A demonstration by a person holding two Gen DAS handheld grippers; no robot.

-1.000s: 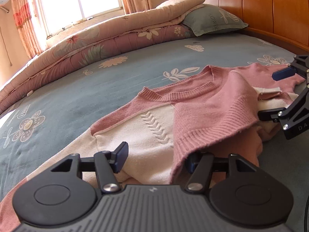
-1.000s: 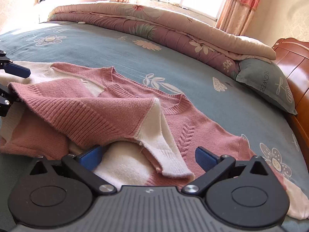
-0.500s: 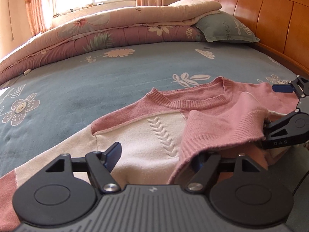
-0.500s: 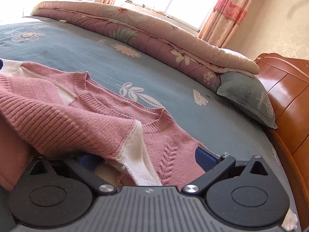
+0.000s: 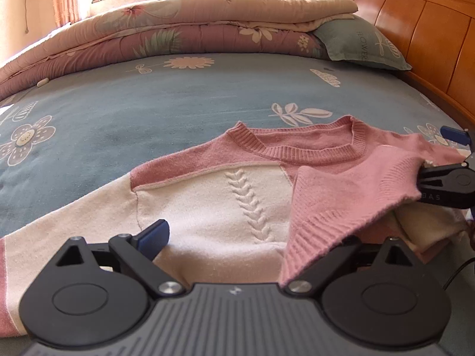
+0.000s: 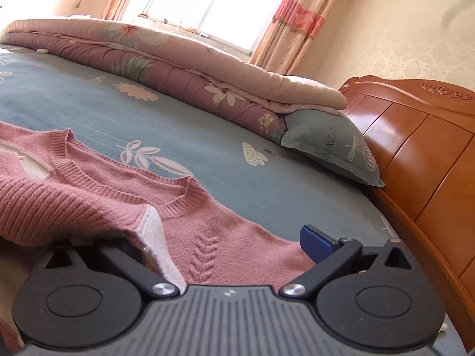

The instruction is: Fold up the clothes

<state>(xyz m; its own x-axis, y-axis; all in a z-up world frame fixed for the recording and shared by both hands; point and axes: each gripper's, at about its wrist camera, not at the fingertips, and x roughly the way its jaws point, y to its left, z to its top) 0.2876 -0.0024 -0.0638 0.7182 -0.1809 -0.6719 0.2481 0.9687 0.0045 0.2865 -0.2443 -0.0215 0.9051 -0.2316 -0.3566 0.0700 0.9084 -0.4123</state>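
Observation:
A pink and cream knit sweater [image 5: 237,190] lies face up on the blue flowered sheet [image 5: 148,112]. Its pink ribbed hem [image 5: 341,195] is folded up over the chest. My left gripper [image 5: 255,234] sits low over the cream part with its jaws opening wide. The hem drapes over its right finger and hides it, and neither pad presses on cloth. My right gripper [image 6: 204,238] is open too. The folded hem [image 6: 59,204] covers its left finger, while the blue right pad [image 6: 317,241] stands clear above the sweater [image 6: 207,216]. The right gripper [image 5: 439,155] shows at the sweater's right edge.
A rolled floral quilt [image 5: 178,32] runs along the far side of the bed. A grey-green pillow [image 5: 362,44] lies against the wooden headboard [image 5: 430,29]. Curtains [image 6: 297,23] and a bright window are behind. Bare sheet stretches between sweater and quilt.
My left gripper's fingers have spread wider and its view has levelled out. My right gripper has swung toward the headboard, and the hem fold now covers its left finger.

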